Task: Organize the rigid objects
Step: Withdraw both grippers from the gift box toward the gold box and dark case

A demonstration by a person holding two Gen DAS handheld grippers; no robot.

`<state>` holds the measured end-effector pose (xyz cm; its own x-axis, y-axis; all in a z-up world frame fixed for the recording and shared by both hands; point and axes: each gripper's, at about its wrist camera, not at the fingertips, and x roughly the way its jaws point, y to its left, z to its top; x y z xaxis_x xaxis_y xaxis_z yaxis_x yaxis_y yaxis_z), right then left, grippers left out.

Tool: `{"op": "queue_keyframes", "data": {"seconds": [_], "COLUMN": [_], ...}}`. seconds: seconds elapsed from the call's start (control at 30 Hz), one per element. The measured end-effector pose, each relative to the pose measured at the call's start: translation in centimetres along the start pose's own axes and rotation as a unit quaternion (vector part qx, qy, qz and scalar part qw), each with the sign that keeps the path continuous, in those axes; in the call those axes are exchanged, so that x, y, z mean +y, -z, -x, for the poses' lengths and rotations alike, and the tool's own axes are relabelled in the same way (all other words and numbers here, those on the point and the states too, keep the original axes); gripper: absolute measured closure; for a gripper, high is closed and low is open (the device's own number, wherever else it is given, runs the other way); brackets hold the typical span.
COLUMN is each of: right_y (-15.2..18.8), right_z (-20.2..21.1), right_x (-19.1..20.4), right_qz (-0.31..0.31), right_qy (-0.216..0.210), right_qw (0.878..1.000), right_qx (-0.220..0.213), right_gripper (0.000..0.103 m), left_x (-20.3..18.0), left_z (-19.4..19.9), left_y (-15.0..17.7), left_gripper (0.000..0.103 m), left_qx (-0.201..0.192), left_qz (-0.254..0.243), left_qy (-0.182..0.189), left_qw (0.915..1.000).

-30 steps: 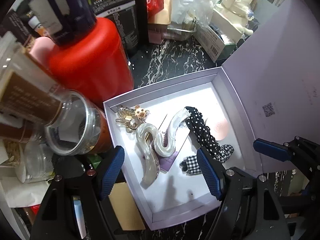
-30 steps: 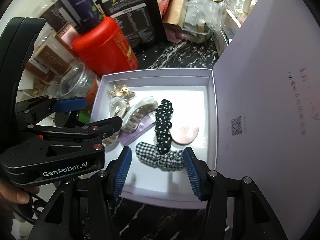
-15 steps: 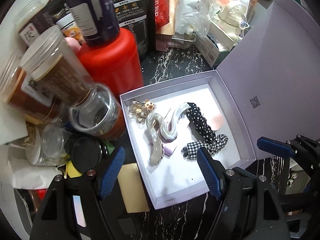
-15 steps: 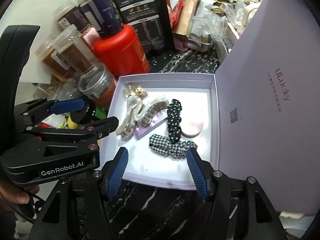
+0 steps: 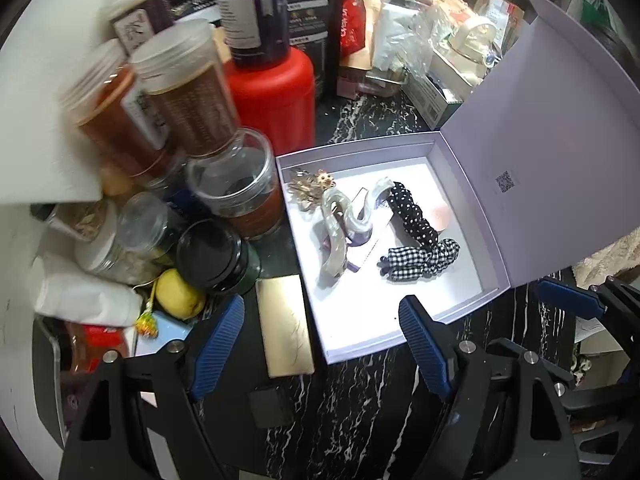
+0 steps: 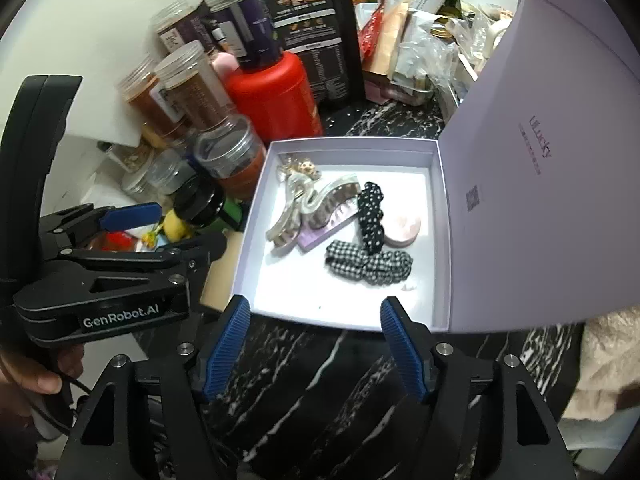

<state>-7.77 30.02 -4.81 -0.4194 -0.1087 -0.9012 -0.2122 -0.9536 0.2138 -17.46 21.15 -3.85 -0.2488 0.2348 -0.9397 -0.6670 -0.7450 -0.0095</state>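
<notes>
An open lilac box (image 5: pixel 360 344) (image 6: pixel 256 240) lies on the black marbled counter, its lid (image 5: pixel 552 152) (image 6: pixel 552 184) standing up on the right. Inside lie a pearly hair claw (image 5: pixel 340 224) (image 6: pixel 312 208), a gold charm clip (image 5: pixel 308 188) (image 6: pixel 298 168), a polka-dot scrunchie (image 5: pixel 412 216) (image 6: pixel 370 216), a gingham scrunchie (image 5: pixel 424 260) (image 6: pixel 368 266) and a pink disc (image 5: pixel 440 214) (image 6: pixel 406 228). My left gripper (image 5: pixel 320 344) is open and empty, above the box's near edge. My right gripper (image 6: pixel 316 344) is open and empty, in front of the box.
Left of the box stand a red canister (image 5: pixel 272 96) (image 6: pixel 272 96), several clear spice jars (image 5: pixel 188 88) (image 6: pixel 188 92), an open jar (image 5: pixel 236 184), a black lid (image 5: pixel 212 252) and a lemon (image 5: pixel 176 296). A gold card (image 5: pixel 286 324) lies beside the box. Bags and packets crowd the back.
Both grippers have pulled back and up from the box, so it looks smaller and more of the counter and jars shows. Both stay open and empty.
</notes>
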Motion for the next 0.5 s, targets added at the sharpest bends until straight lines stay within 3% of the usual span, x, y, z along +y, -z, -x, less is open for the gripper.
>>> {"op": "queue_keyframes", "data": {"seconds": [0.07,0.2,0.5], "right_y": [0.3,1.3,3.6], "right_z": [0.3,0.9,1.4], "right_x": [0.3,1.2,3.1], "right_qz": [0.001,0.008,0.041], "right_qy": [-0.002,-0.008,-0.027], "right_qw": [1.0,1.0,0.999], "right_qx": [0.001,0.005,0.018], "right_gripper": [0.033,0.029,0.028], "left_x": [0.2,0.8,1.9], "left_z": [0.5,1.4,2.6], "left_y": [0.6,1.9,5.6], "left_gripper": [0.021,0.005,0.005], "left_qx": [-0.003,-0.006,-0.001], "left_qz": [0.002,0.016,0.052], "left_qy": [0.001,0.003,-0.007], "left_qw": [1.0,0.9999,0.9986]}}
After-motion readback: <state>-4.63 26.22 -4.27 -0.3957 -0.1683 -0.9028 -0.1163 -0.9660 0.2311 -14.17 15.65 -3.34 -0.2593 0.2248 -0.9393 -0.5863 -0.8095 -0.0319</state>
